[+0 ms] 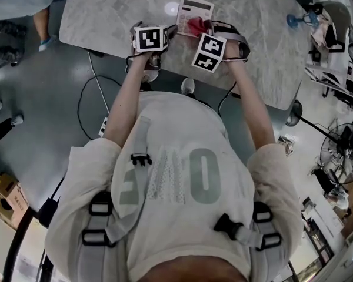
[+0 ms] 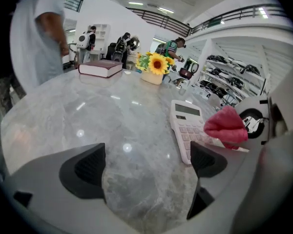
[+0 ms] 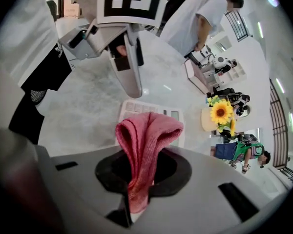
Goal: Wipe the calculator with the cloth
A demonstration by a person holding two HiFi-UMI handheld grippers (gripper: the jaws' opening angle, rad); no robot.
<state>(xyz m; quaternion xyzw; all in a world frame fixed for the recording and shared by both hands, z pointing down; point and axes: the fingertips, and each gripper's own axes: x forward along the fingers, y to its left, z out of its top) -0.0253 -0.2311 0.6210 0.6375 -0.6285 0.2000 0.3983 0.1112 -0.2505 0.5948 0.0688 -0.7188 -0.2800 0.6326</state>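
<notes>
Right gripper is clamping the red cloth over the calculator.
Left gripper is hovering beside it, jaws apart, empty, over the table.

Grey marble table: calculator, book, sunflower pot on top

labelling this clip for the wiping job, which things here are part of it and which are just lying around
In the job: calculator, red cloth, right gripper clamping it, open left gripper.
Lying about: book, pot of sunflowers.
</notes>
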